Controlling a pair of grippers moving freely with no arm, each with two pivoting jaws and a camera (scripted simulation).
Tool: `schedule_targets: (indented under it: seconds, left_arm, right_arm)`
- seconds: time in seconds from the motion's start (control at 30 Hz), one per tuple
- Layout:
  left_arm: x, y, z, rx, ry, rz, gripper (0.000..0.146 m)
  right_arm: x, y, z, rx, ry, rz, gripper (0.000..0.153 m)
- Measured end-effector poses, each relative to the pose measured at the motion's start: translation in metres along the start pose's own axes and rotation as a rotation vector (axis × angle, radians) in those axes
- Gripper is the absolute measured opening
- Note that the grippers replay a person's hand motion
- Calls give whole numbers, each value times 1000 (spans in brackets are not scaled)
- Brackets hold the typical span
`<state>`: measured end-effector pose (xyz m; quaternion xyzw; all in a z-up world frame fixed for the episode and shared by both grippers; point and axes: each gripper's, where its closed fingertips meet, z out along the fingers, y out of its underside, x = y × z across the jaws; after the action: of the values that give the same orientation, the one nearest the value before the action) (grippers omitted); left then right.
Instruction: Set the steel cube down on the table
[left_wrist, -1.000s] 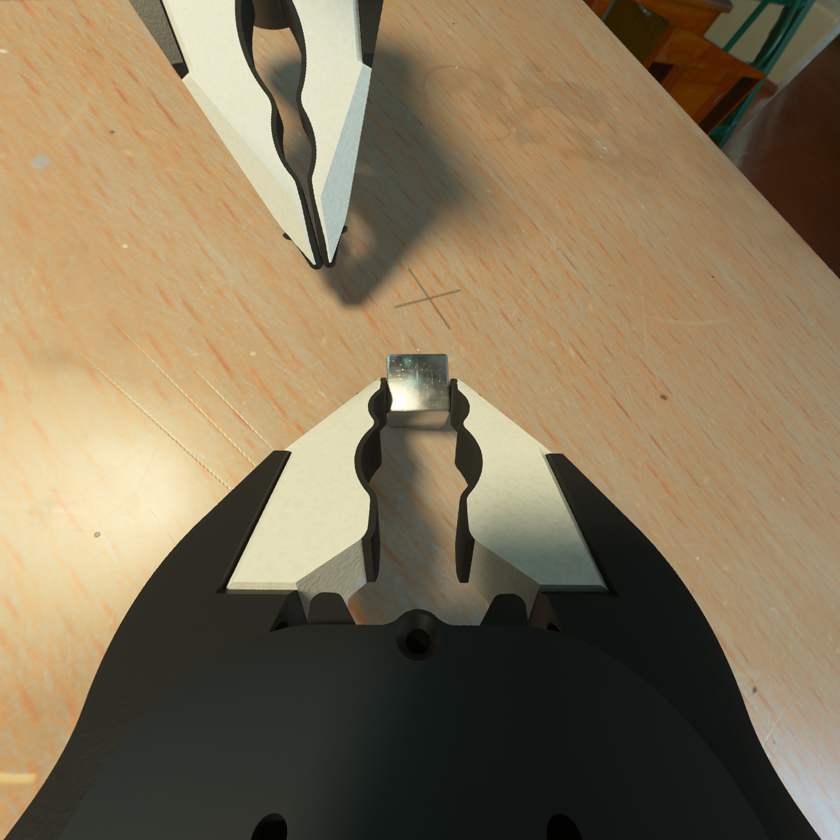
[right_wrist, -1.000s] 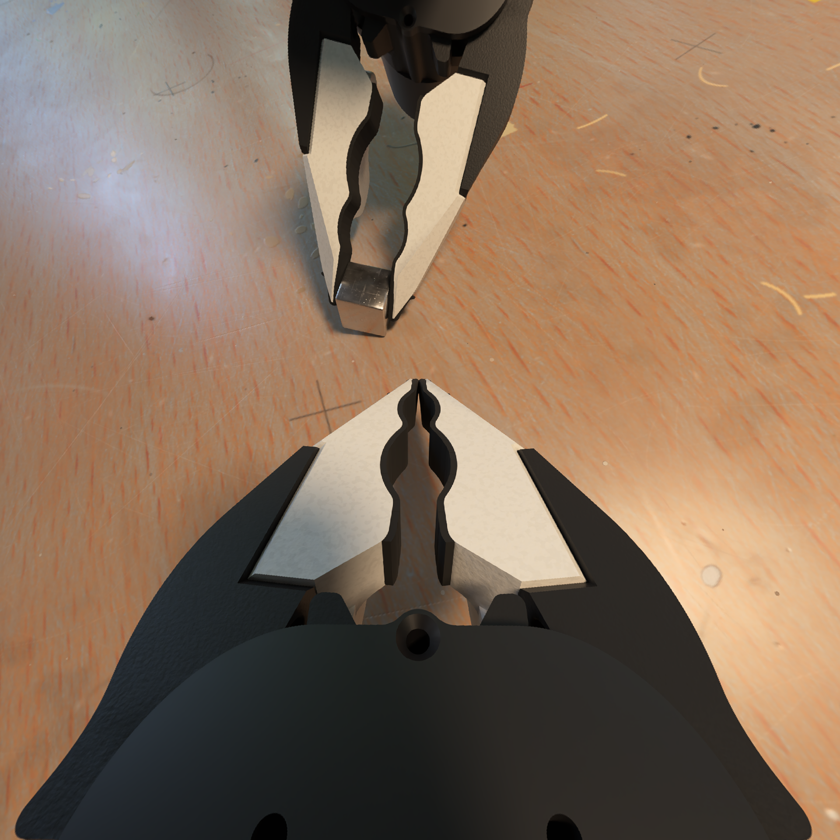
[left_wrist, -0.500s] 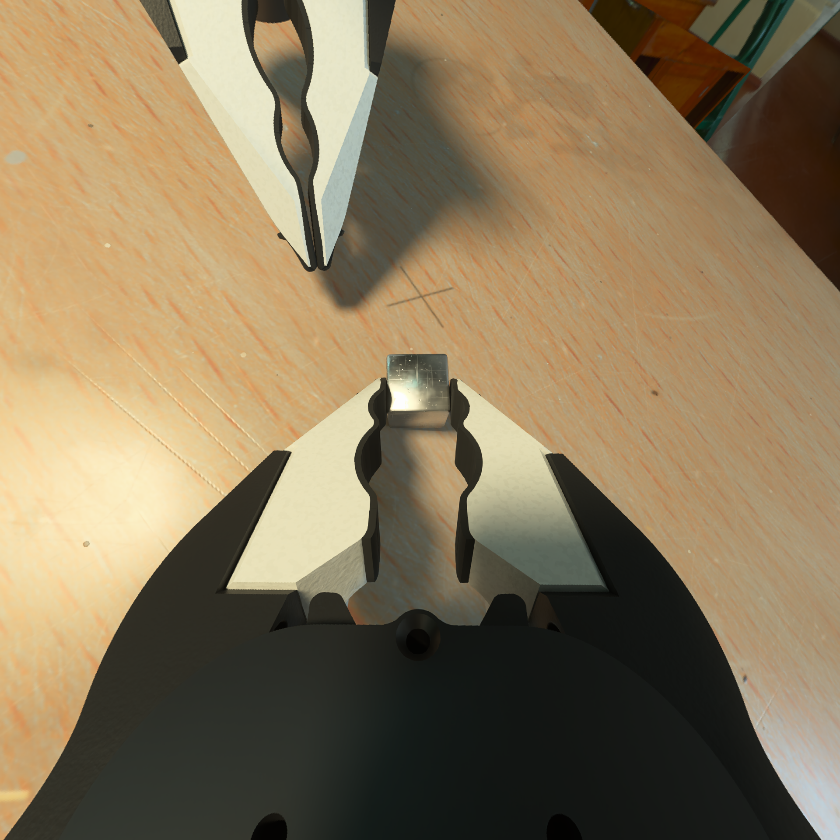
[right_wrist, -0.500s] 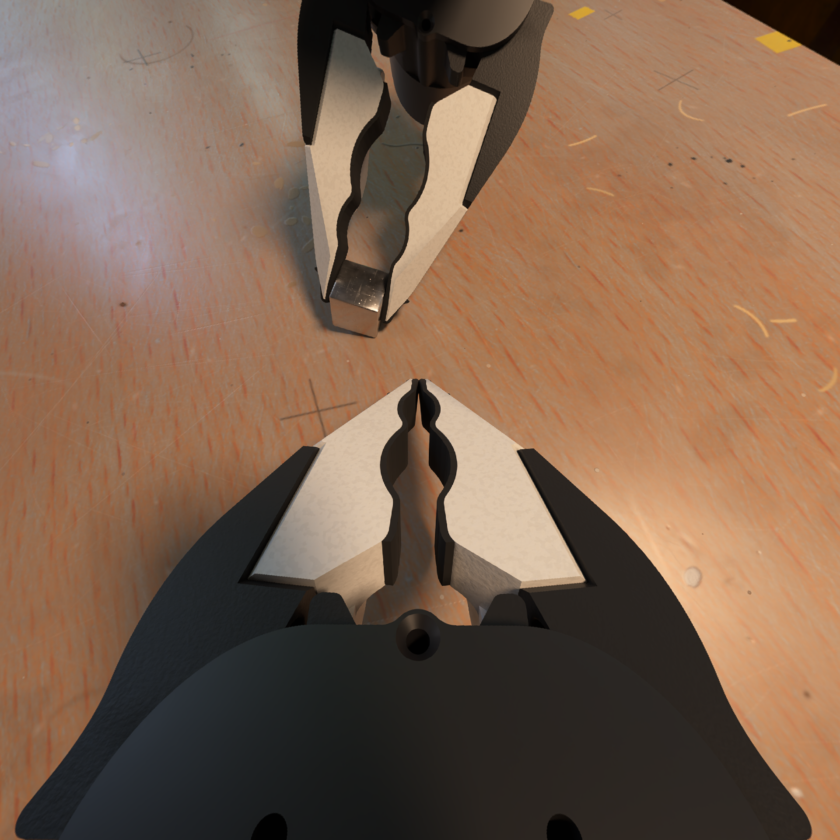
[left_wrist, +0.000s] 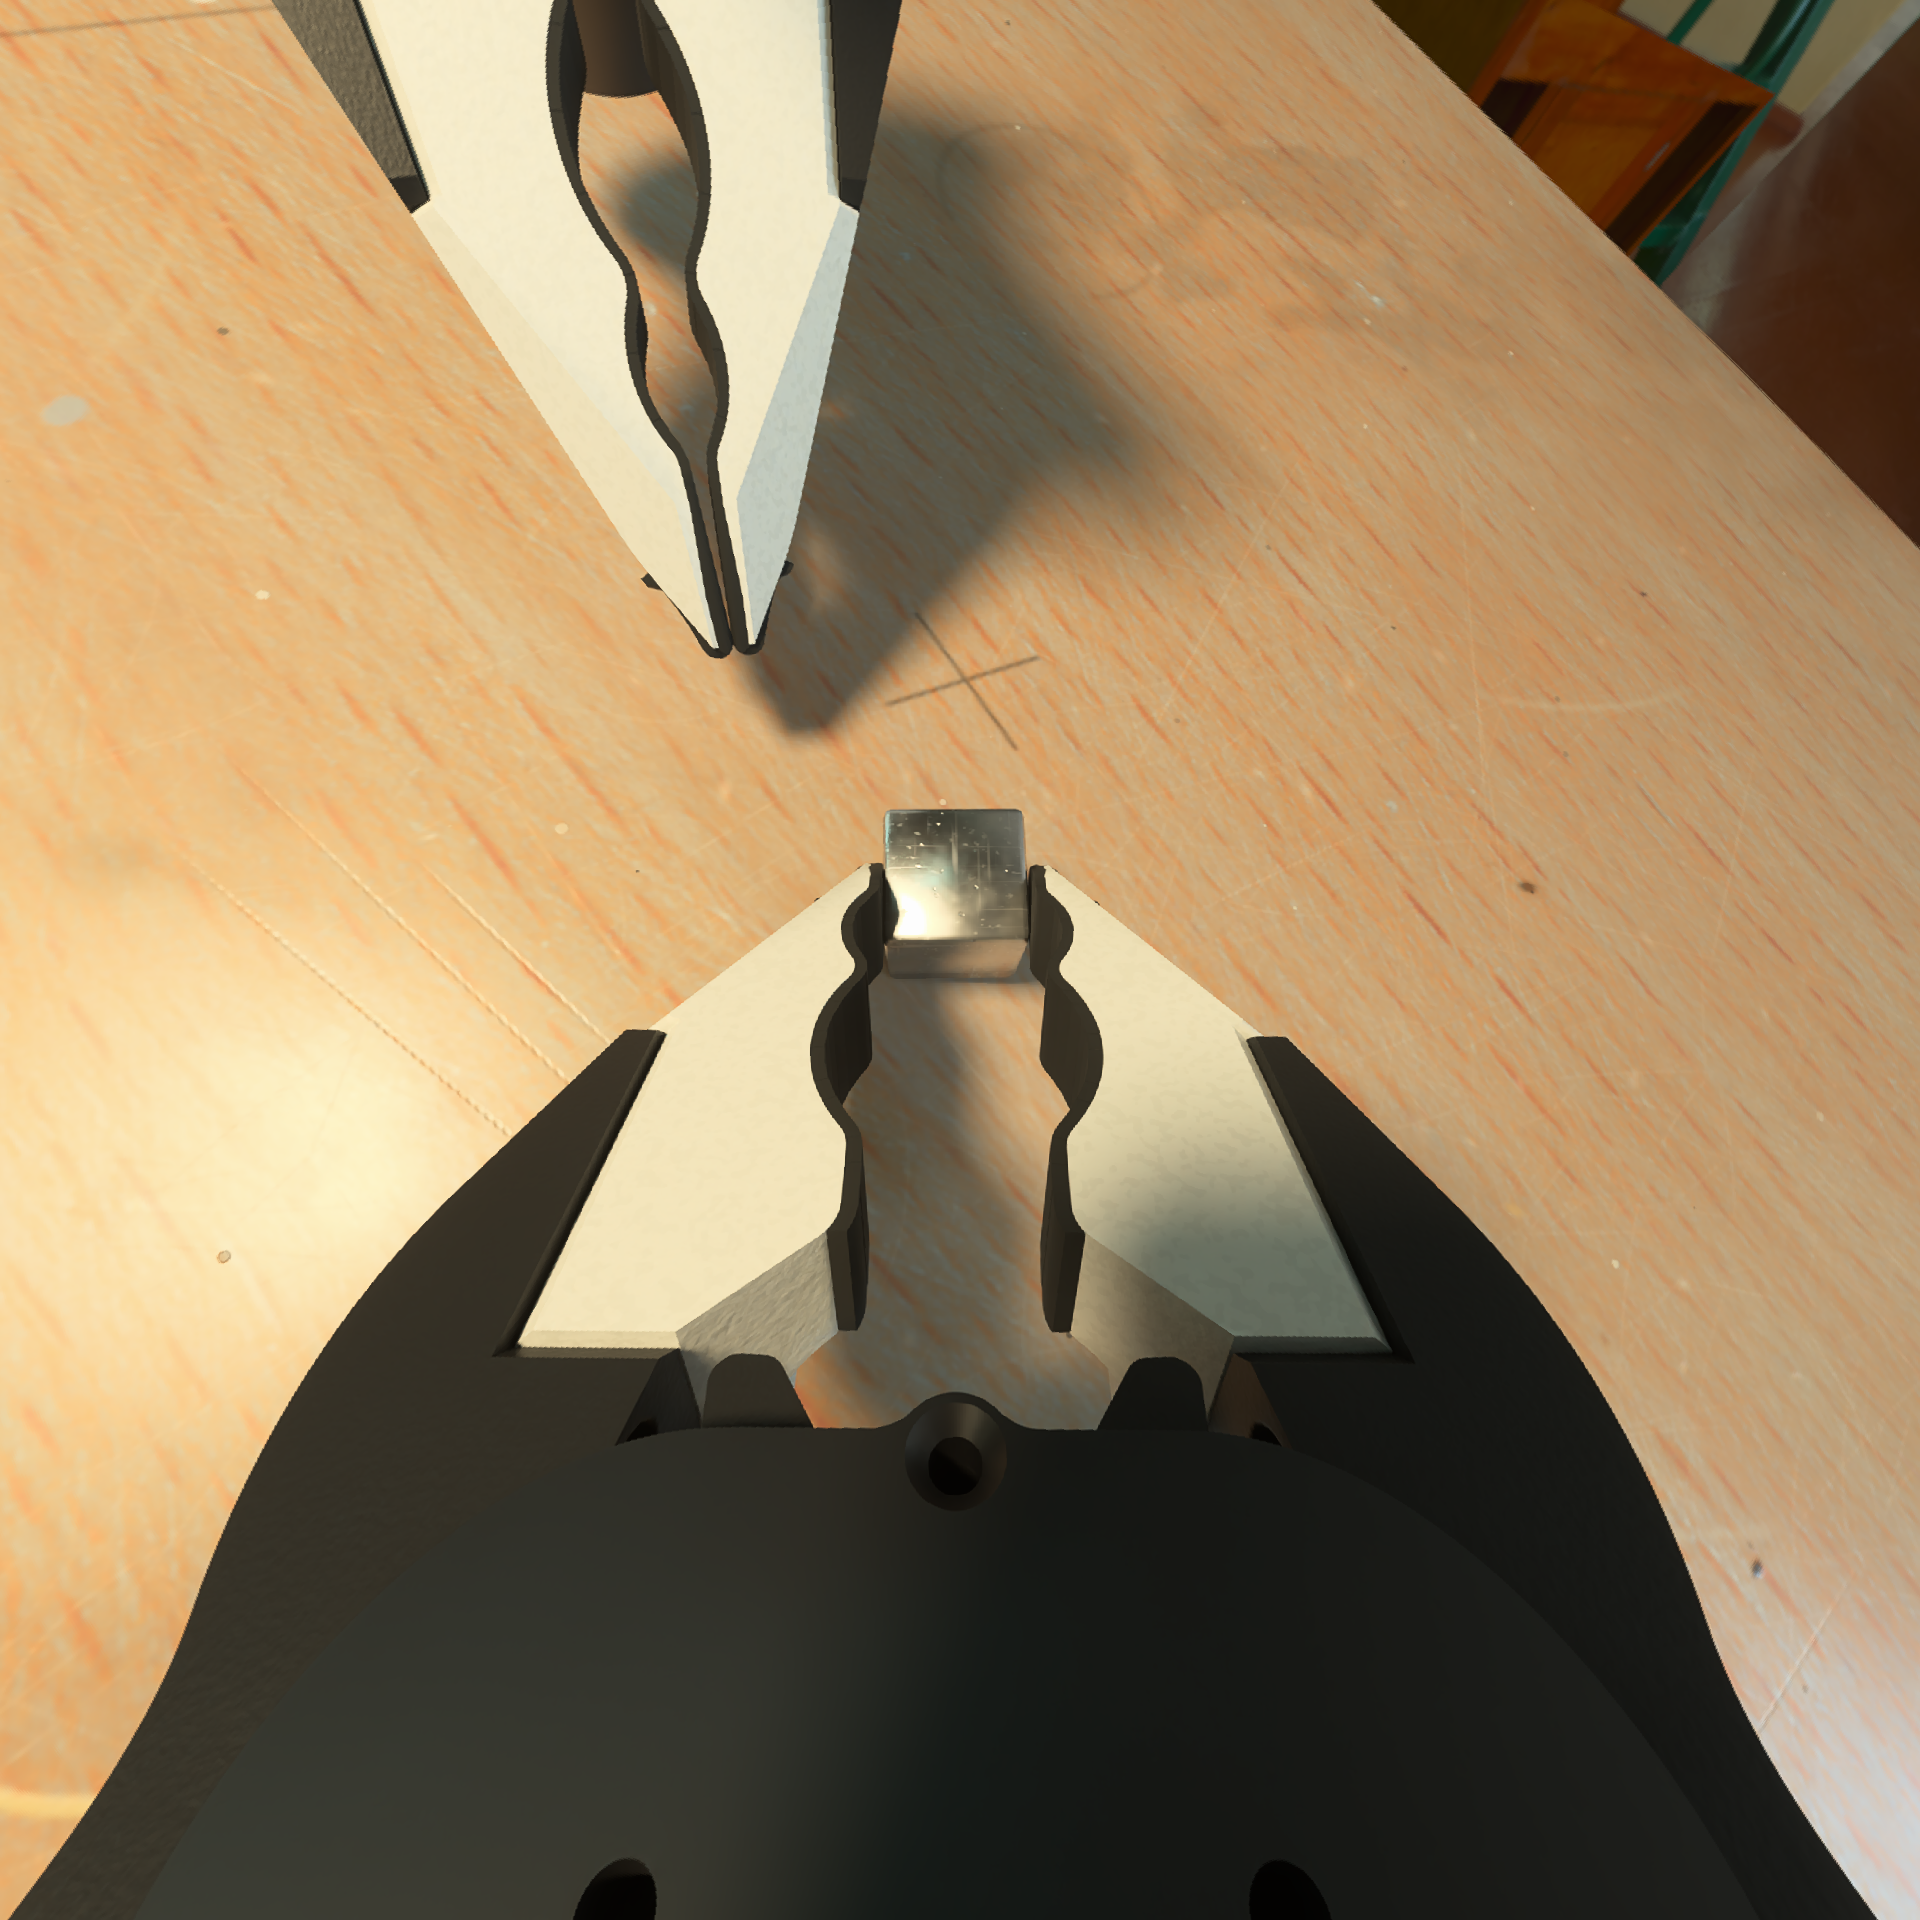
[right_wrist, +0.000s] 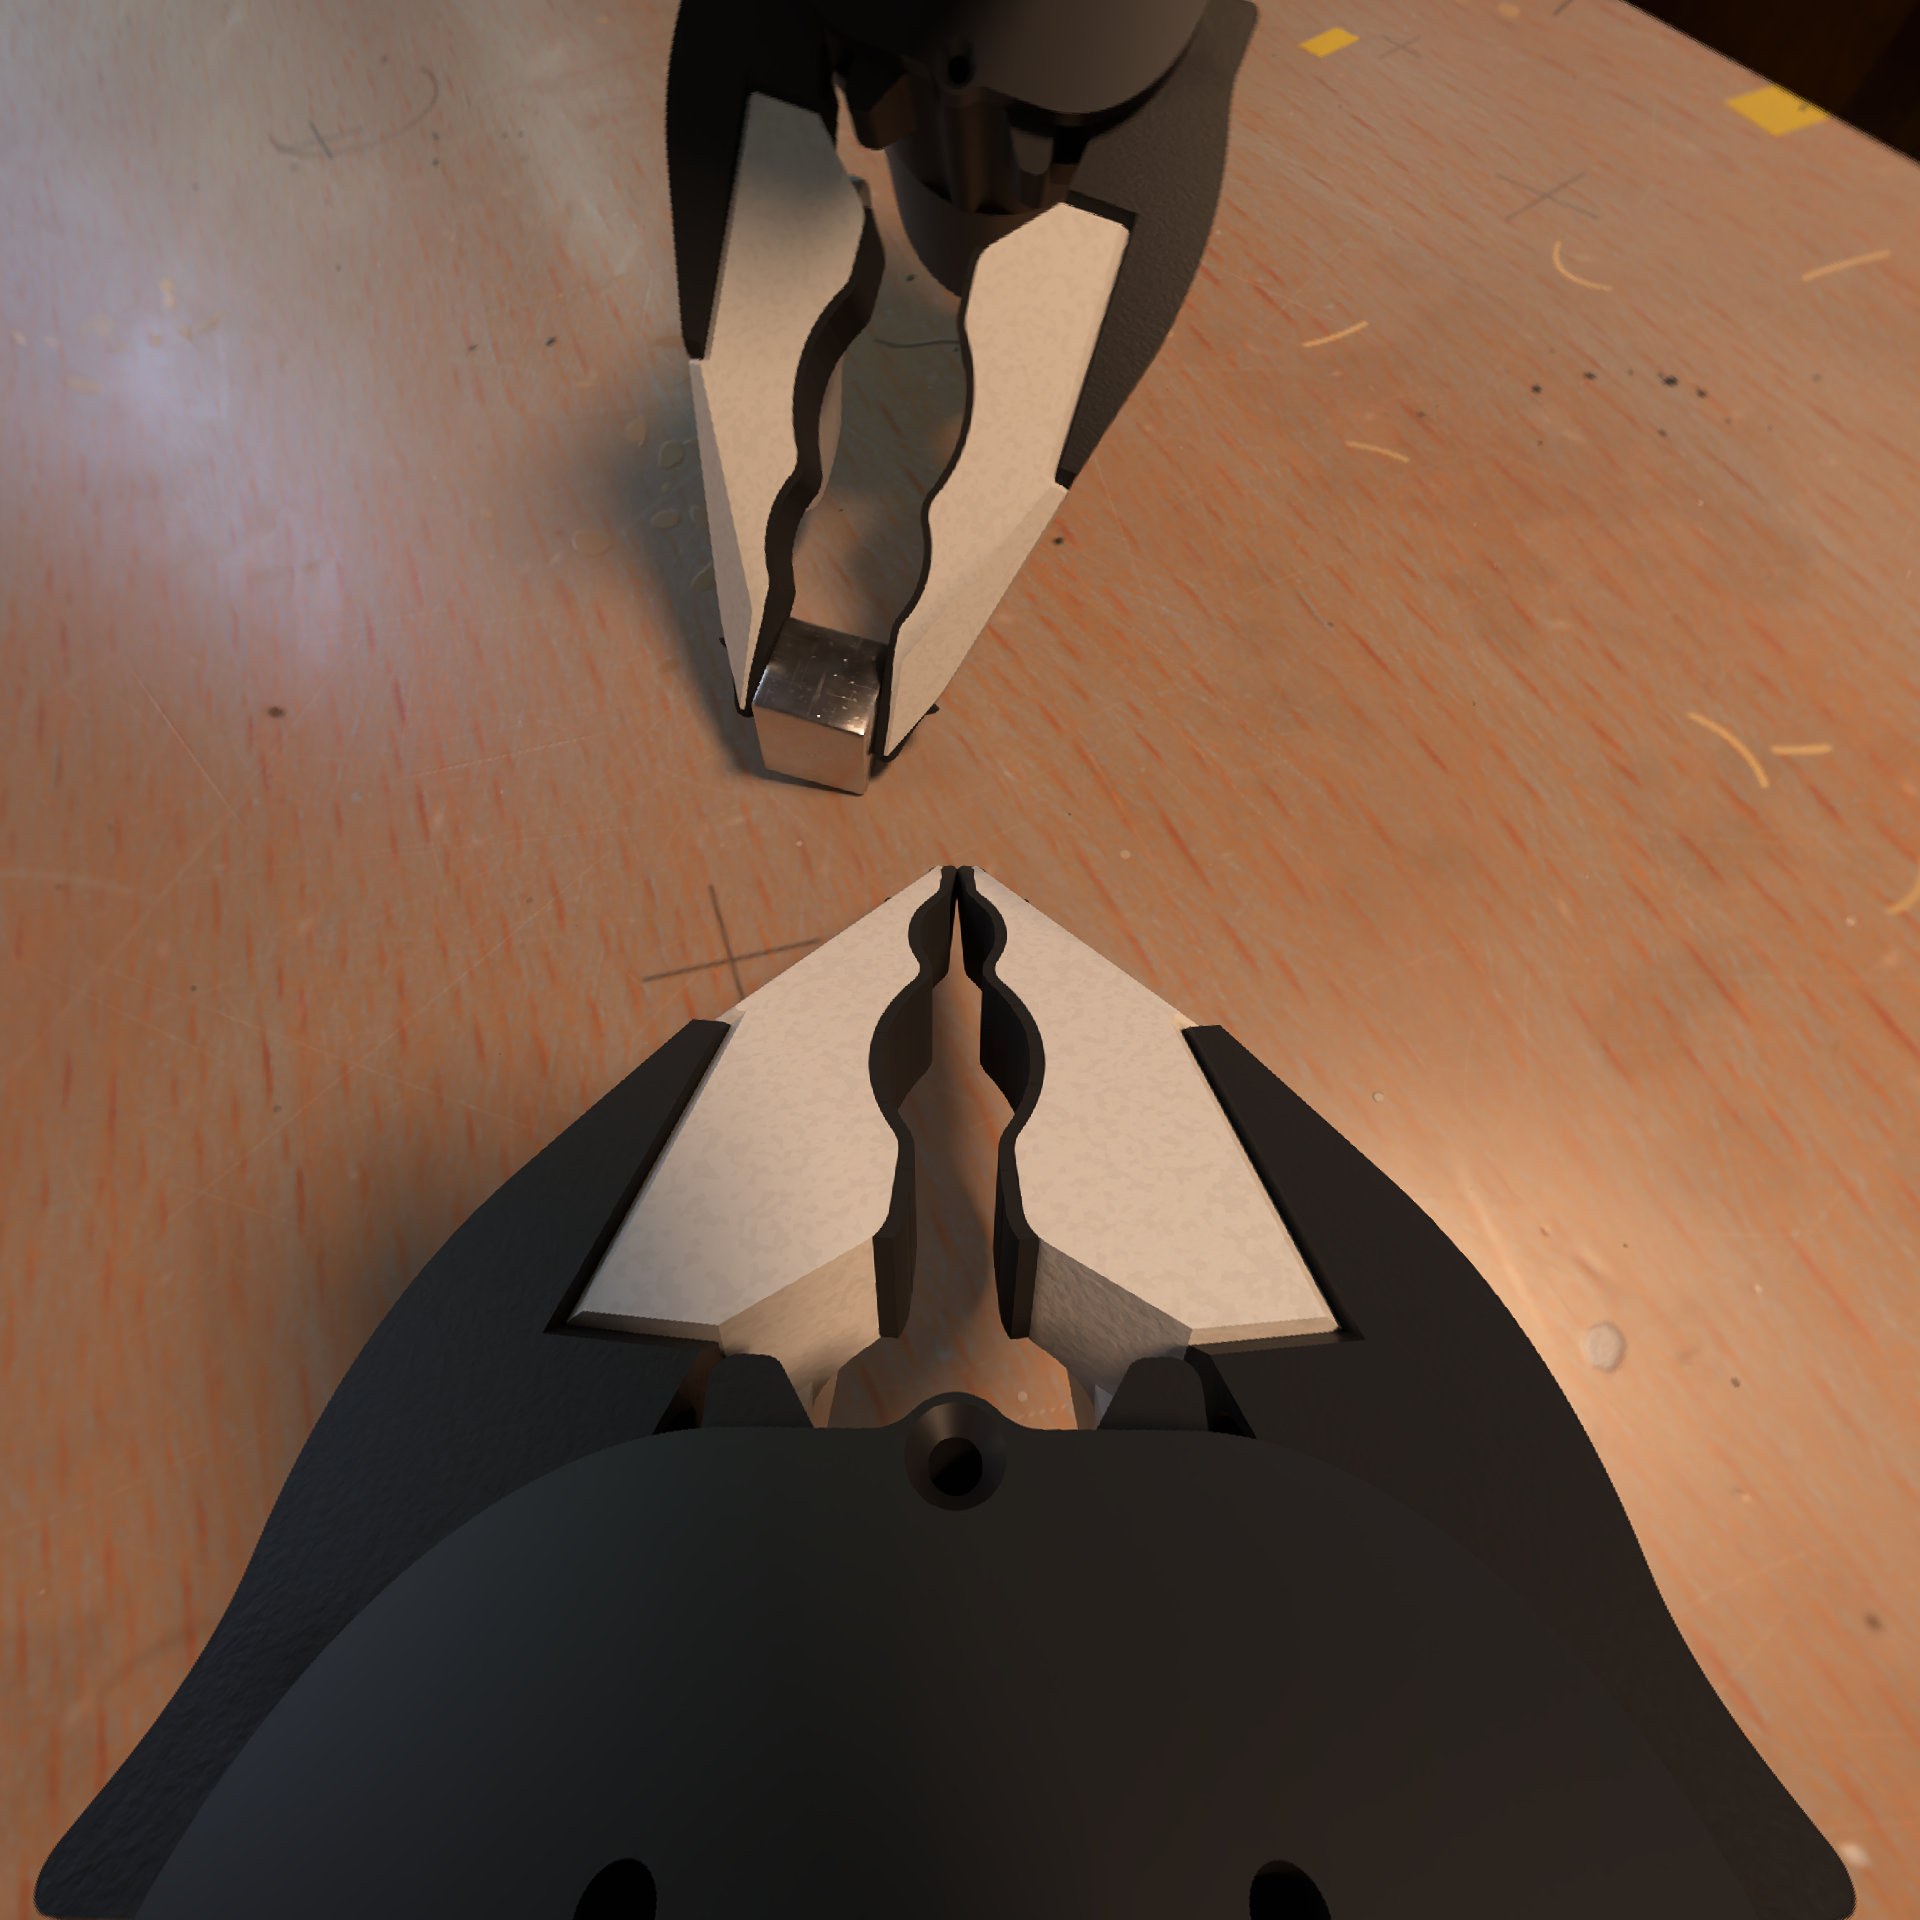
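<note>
A small shiny steel cube (left_wrist: 954, 883) sits between the fingertips of my left gripper (left_wrist: 954, 902), which is shut on it. In the right wrist view the cube (right_wrist: 816, 707) sits at or just above the wooden table (right_wrist: 1455, 831), in the left gripper (right_wrist: 821, 696) opposite. My right gripper (right_wrist: 954, 878) is shut and empty, its tips a short way in front of the cube. It also shows in the left wrist view (left_wrist: 732, 634), pointing down at the table beyond the cube.
A pencilled cross (left_wrist: 961, 681) marks the table just beyond the cube; it also shows in the right wrist view (right_wrist: 727, 956). The table's edge runs at the right (left_wrist: 1662, 312), with orange furniture (left_wrist: 1621, 104) beyond. Yellow tape bits (right_wrist: 1777, 109) lie far off.
The left gripper has come lower and closer to the table with the cube. The right gripper has stayed shut and drifted slightly relative to the cube.
</note>
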<state>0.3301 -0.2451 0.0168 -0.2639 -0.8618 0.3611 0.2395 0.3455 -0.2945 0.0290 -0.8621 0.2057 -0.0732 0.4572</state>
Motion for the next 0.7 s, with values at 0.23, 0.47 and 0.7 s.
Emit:
schedule_targets:
  seconds: [0.23,0.47,0.7]
  left_arm:
    - [-11,0,-3,8,-42,-20,27]
    - [-20,0,-10,42,-61,-60,27]
    - [-11,-3,-19,59,-83,-125,41]
  right_arm:
    - [19,1,-14,53,58,42,0]
    - [4,11,-16,-3,-27,23,0]
    - [-3,12,-19,10,-14,23,0]
